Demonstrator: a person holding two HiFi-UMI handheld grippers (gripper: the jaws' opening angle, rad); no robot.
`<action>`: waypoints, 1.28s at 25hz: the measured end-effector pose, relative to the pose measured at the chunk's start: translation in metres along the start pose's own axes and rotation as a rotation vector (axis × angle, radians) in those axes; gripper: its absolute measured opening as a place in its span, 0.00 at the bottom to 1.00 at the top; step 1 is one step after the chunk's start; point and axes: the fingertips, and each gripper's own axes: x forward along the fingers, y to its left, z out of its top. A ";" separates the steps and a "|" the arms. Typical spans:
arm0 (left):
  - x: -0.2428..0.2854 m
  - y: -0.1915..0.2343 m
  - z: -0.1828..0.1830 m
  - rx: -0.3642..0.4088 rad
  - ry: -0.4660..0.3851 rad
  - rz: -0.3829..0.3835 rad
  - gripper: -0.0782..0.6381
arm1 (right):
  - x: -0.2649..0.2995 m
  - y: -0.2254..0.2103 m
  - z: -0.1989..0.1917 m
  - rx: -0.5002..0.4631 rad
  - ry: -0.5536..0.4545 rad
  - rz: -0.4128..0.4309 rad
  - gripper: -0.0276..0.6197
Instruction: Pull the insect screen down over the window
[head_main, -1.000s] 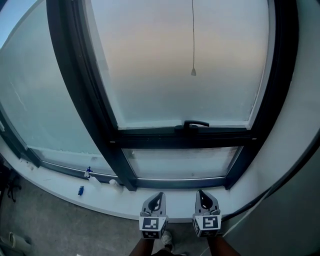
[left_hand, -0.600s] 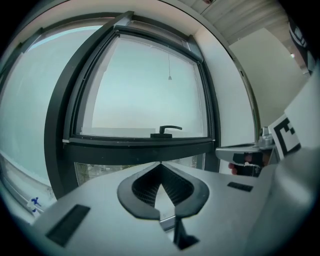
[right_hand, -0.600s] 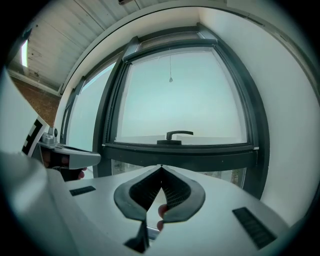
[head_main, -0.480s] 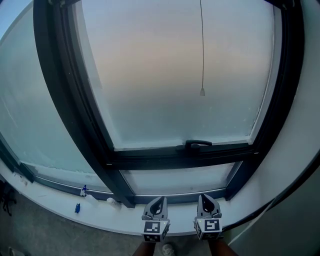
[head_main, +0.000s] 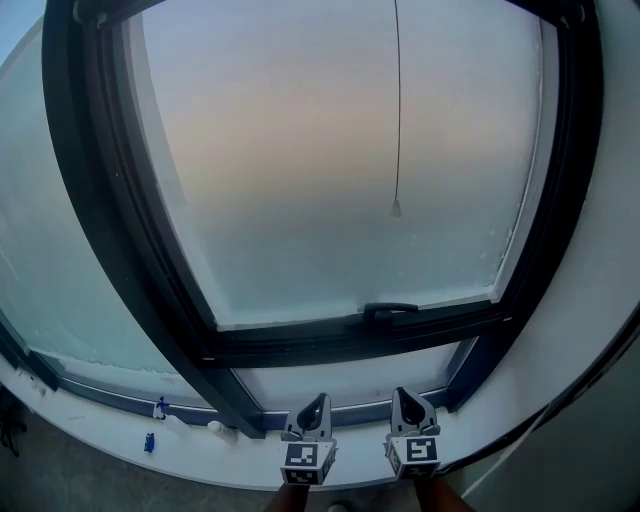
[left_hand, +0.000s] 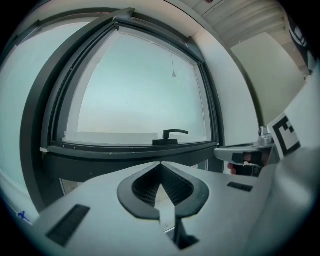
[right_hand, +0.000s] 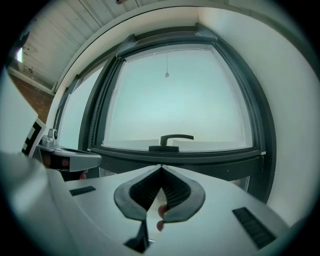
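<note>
The left gripper (head_main: 317, 401) and the right gripper (head_main: 403, 394) are side by side, a little apart, both pointing level and forward. Each has its jaws closed tip to tip with nothing between them. Fingers (right_hand: 160, 210) show beneath the right one.

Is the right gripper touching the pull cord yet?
Apart. The head view shows the right gripper low in frame, with the pull cord ending well above it.

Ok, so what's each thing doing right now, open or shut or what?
Left gripper, shut, empty.
Right gripper, shut, empty.
Window, looks shut.
Window handle, lying level.
Pull cord, hanging straight down, nothing holding it.
</note>
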 end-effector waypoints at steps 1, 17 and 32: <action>0.005 0.000 0.003 0.004 -0.004 -0.003 0.10 | 0.002 -0.003 0.002 0.001 -0.008 -0.003 0.05; 0.060 -0.011 0.072 0.096 -0.126 0.015 0.10 | 0.046 -0.041 0.072 -0.016 -0.138 0.021 0.05; 0.087 0.005 0.189 0.201 -0.344 0.028 0.10 | 0.071 -0.052 0.197 -0.085 -0.421 0.053 0.05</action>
